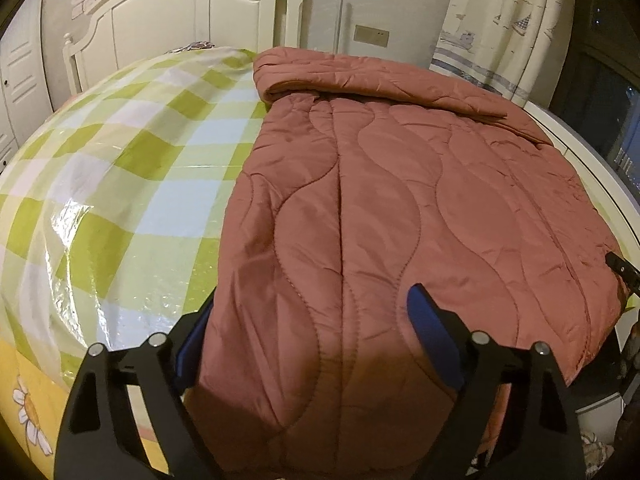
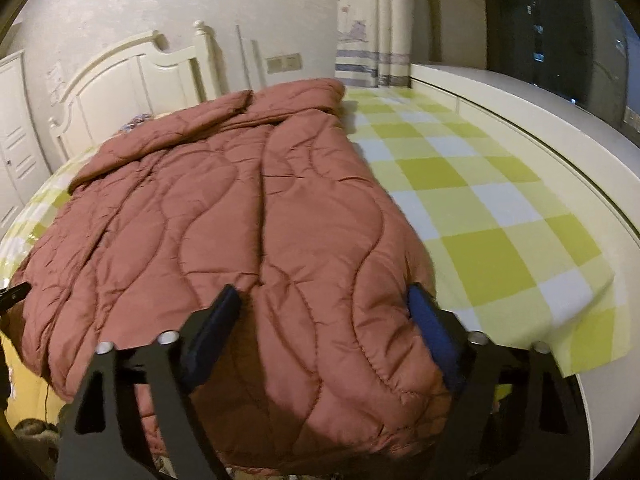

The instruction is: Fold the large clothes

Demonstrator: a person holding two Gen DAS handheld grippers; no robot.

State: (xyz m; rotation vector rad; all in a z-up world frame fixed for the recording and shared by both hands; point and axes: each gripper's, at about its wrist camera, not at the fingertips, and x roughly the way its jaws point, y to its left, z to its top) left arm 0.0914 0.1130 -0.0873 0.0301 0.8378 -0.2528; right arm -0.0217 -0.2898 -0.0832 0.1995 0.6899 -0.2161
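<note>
**Observer:** Where does the coat lie from your jaws?

**Operator:** The rust-red quilted coat (image 1: pixel 400 200) is spread flat on the checked bedsheet (image 1: pixel 132 152). Its long axis runs from the bottom centre of each wrist view to the collar end at upper centre, beside the white headboard (image 1: pixel 180 12). I have a gripper on each near corner of the hem, so neither is nearer. The hem hangs over the bed edge at the bottom of both frames.

**Observer:** And the jaws?

**Operator:** My left gripper (image 1: pixel 308 328) stands wide apart, hem corner between the blue pads (image 1: pixel 434 336), one pad half hidden behind the cloth. My right gripper (image 2: pixel 324 316) is equally spread, both pads touching the fabric (image 2: pixel 280 220) but not squeezing it. I judge that closing both comes first, then carrying the hem toward the collar.
</note>
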